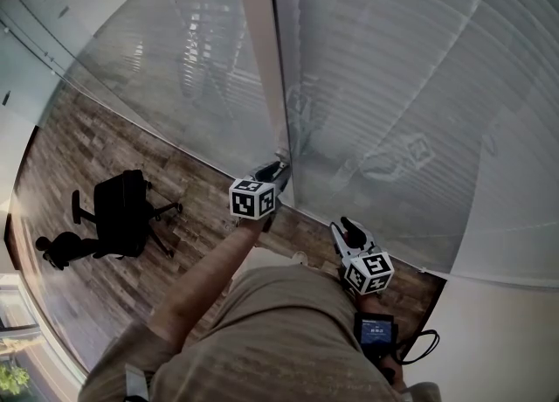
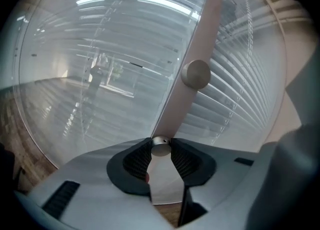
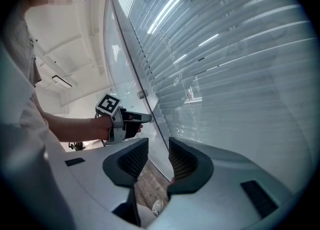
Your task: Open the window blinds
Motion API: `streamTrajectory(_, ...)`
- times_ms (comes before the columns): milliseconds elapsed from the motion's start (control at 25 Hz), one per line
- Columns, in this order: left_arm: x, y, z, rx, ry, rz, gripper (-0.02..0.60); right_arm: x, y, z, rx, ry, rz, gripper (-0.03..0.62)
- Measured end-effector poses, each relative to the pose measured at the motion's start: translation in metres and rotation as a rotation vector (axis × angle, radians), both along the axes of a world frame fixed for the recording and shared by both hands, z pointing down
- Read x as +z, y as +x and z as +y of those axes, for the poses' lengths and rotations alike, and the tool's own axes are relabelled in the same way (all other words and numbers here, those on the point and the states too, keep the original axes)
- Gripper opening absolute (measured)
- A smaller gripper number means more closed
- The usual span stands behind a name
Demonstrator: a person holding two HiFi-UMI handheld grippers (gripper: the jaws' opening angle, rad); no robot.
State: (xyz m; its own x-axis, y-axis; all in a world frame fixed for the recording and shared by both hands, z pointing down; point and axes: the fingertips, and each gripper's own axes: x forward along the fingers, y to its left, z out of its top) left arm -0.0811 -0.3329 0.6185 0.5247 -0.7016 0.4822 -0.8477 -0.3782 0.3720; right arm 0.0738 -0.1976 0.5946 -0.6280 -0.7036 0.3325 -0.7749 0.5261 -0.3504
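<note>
Knob [image 2: 161,147] between jaws of left gripper [image 2: 160,150]

No legible text or numbers

The left tongs [image 2: 161,150] are clamped on the low knob [image 2: 161,145], a little round metal one, with a ribbed black pad [image 2: 137,160] touching it on each side. That knob sits on a pale post [image 2: 206,34] that runs up and leans a bit right. Higher up the same post there's a top knob [image 2: 195,74], also metal. Either side of the post is glass [image 2: 100,74] with the blinds [image 2: 240,89] behind it, slats horizontal. A strip of wood floor [image 2: 20,139] shows at the far lower left.
</note>
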Motion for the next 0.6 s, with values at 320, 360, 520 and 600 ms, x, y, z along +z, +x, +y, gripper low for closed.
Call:
streamTrajectory(320,0.0001,-0.0011,-0.0017,-0.015,-0.056,0.129,0.135,-0.0026,-0.0014,-0.0011,-0.007,0.002,-0.001,0.133)
streamTrajectory(360,0.0002,-0.0011,-0.0022,-0.018,-0.066,0.155,0.135,-0.0030,-0.0010,-0.0016,-0.007,0.002,-0.002,0.133)
streamTrajectory(520,-0.0005,-0.0013,-0.0043,-0.027,-0.105,0.256,0.135,-0.0054,0.0012,-0.0036,-0.003,0.003,-0.002,0.133)
streamTrajectory(600,0.0006,-0.0017,-0.0046,-0.021,-0.113,0.274,0.135,-0.0046,0.0018,-0.0041,-0.001,0.004,-0.001,0.133)
